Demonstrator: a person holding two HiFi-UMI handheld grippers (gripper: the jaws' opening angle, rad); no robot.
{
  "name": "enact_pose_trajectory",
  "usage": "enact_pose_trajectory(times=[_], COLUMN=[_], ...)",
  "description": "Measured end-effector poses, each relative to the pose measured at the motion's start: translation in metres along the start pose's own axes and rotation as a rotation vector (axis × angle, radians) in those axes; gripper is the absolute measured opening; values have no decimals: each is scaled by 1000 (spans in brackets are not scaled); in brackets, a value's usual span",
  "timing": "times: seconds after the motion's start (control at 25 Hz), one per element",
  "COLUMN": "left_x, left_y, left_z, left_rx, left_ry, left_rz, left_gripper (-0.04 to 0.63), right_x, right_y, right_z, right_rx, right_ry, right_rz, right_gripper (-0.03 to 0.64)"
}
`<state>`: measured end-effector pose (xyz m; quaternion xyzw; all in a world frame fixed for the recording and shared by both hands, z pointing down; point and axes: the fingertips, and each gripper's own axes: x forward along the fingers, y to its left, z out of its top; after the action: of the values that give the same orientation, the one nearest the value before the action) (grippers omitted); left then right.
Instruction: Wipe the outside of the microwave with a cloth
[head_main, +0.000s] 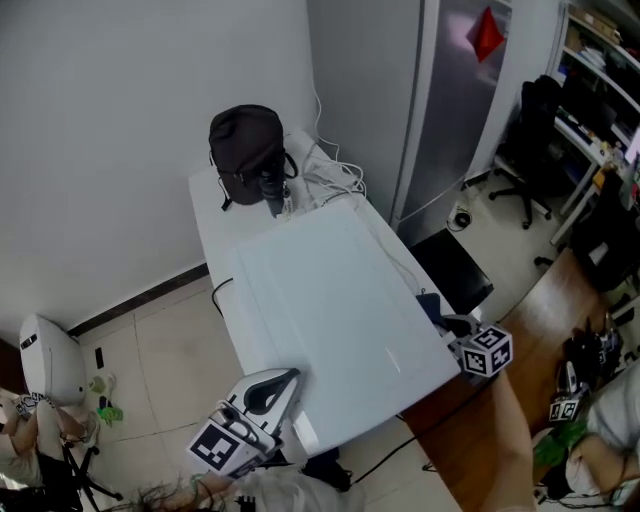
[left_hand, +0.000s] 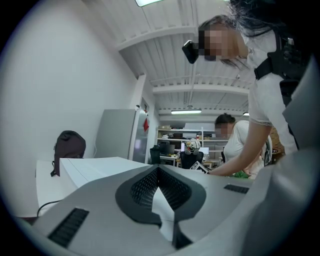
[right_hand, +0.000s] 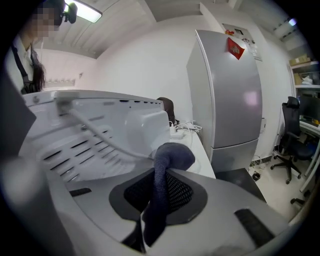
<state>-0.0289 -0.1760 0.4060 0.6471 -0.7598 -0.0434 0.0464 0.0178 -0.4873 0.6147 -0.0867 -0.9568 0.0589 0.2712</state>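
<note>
The white microwave (head_main: 330, 300) stands on a white table (head_main: 213, 215), seen from above. My right gripper (head_main: 443, 320) is at its right side, shut on a dark blue cloth (head_main: 432, 305). In the right gripper view the cloth (right_hand: 172, 155) bulges out past the jaws of the right gripper (right_hand: 160, 175) and lies against the microwave's vented panel (right_hand: 95, 140), beside a pale cable (right_hand: 95, 132). My left gripper (head_main: 290, 378) is at the microwave's near left corner. In the left gripper view the left gripper (left_hand: 159, 171) is shut with nothing in it, and the microwave (left_hand: 95, 167) lies just ahead.
A black bag (head_main: 247, 150) and a tangle of white cables (head_main: 325, 170) sit on the table behind the microwave. A grey fridge (head_main: 450, 90) stands to the right, with an office chair (head_main: 525, 140) beyond. Another person (left_hand: 240, 145) bends over a desk in the background.
</note>
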Motion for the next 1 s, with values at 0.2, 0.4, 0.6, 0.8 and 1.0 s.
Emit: enact_pose_trajectory(times=[0.2,0.4,0.6,0.8,1.0], left_x=[3,6,9,14,33], left_y=[-4,-5,-6,-38,-102], left_z=[-2,-4,-4,36,50], left_rx=[18,60,65,67,79], left_ry=[16,29,53,-70,-105], left_rz=[-8,19,41,-50,-237], left_gripper=[-14,-14,-14,-14,-14], right_x=[-49,-85,-113,-124,-131], right_y=[31,58,84,109,131], right_z=[-29,-48,-59,-61,-71], right_rx=[10,18,39,44,53], right_ry=[13,15,-19,-56,-67], right_rz=[-17,-48,-91,-105,-104], right_gripper=[74,74,74,74,74])
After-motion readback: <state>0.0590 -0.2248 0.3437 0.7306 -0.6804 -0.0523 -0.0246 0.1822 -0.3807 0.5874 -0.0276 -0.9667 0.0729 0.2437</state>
